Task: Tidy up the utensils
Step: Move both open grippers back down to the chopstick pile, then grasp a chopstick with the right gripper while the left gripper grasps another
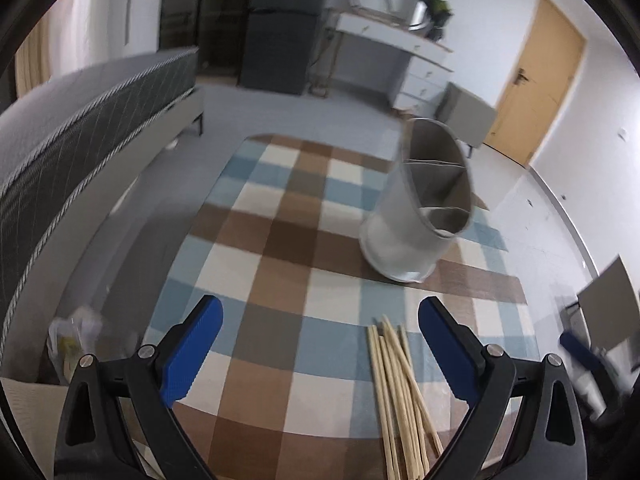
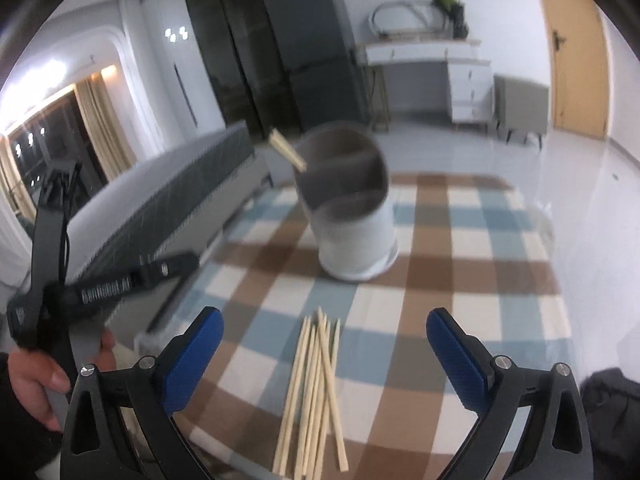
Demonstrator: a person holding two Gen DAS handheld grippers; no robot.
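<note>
Chopsticks (image 2: pixel 316 392), a loose bundle of pale wooden sticks, lie flat on the checked cloth of the counter (image 2: pixel 460 240), fanned slightly at the near end and pointing toward the holder (image 2: pixel 352 220). This holder, a round grey-and-white cup divided into compartments, stands upright farther back on the cloth, well apart from the bundle. In the right wrist view at least one stick (image 2: pixel 286 149) already leans out over the holder's far-left rim; which compartment it sits in cannot be told through the blur, and the left wrist view shows none in the compartments it can see. The job therefore appears barely started: most of the sticks remain on the cloth, still to be lifted and stood in the holder.

The right gripper (image 2: pixel 324 356) is spread wide, its blue pads either side of the bundle's far tips and clear of them, grasping nothing. The left gripper (image 1: pixel 320 352) is likewise spread and empty; in its view the bundle (image 1: pixel 400 392) lies toward its right-hand pad, not centred. A hand (image 2: pixel 36 384) holding the left tool shows at the lower left of the right wrist view. A bed (image 1: pixel 80 128) runs along the counter's left side. The likely next stage is closing on several sticks.
</note>
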